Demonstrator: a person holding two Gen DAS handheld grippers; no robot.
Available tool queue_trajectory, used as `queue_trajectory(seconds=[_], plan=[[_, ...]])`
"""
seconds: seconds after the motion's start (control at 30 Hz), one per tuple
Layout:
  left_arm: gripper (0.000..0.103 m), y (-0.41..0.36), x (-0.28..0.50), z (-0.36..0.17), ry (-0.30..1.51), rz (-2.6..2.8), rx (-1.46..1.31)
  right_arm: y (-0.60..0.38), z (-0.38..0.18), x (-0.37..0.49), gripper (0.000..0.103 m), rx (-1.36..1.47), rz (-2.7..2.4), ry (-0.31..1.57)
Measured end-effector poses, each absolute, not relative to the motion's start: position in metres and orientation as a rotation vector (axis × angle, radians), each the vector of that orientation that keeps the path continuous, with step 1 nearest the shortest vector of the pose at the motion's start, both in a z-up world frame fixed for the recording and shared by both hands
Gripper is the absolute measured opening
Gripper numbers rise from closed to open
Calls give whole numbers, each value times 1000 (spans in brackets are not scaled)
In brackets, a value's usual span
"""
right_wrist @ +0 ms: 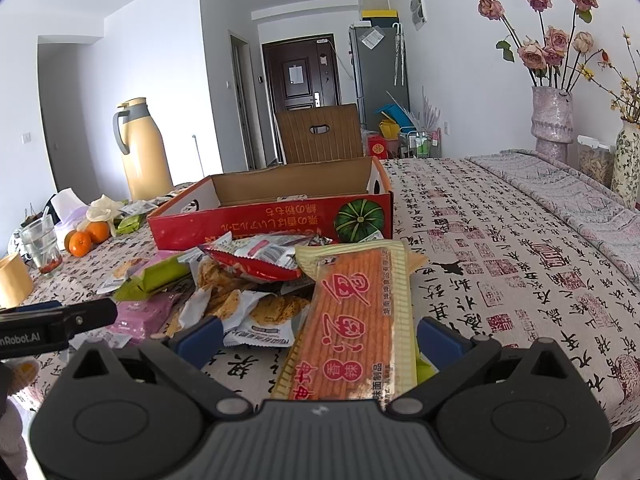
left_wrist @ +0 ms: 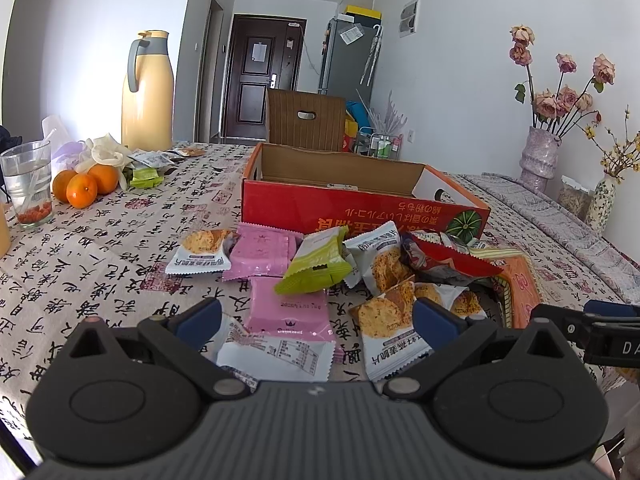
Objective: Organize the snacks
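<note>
My left gripper hangs low over the near side of the table, its blue-padded fingers spread wide with nothing between them but the packets lying below. Under it sit a white packet printed with a nutrition table and a pink packet, with a white cracker packet just beside the right finger. Further in lie a second pink packet, a green packet tilted on top of the pile, and a red packet. All of them are heaped against the near wall of the red cardboard box, which stands open toward the middle of the table.

My right gripper is also spread wide, and a long orange snack packet lies between its fingers, pointing away toward the box. I cannot tell whether either pad touches it; the gap on the left side is plain. The packet's far end rests on the heap, touching the red packet.

At the table's far left corner stand a yellow thermos jug, three oranges and a glass. Along the right edge stands a vase of dried roses.
</note>
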State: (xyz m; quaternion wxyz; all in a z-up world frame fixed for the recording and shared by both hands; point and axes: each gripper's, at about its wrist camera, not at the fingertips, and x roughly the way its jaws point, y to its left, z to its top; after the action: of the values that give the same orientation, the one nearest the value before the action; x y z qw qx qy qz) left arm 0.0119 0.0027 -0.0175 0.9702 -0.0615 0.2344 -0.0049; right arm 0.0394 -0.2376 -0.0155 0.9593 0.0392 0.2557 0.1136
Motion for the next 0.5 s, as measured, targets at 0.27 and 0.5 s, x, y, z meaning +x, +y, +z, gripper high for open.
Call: queue_trajectory(seconds=[0.27,0.5], plan=[[103,2,15,-20,481,-8,-128,-236,-21,42,103,76,219,534],[103,1,21,-22,486,3,-124,-236,-29,57,100,63,168,558]])
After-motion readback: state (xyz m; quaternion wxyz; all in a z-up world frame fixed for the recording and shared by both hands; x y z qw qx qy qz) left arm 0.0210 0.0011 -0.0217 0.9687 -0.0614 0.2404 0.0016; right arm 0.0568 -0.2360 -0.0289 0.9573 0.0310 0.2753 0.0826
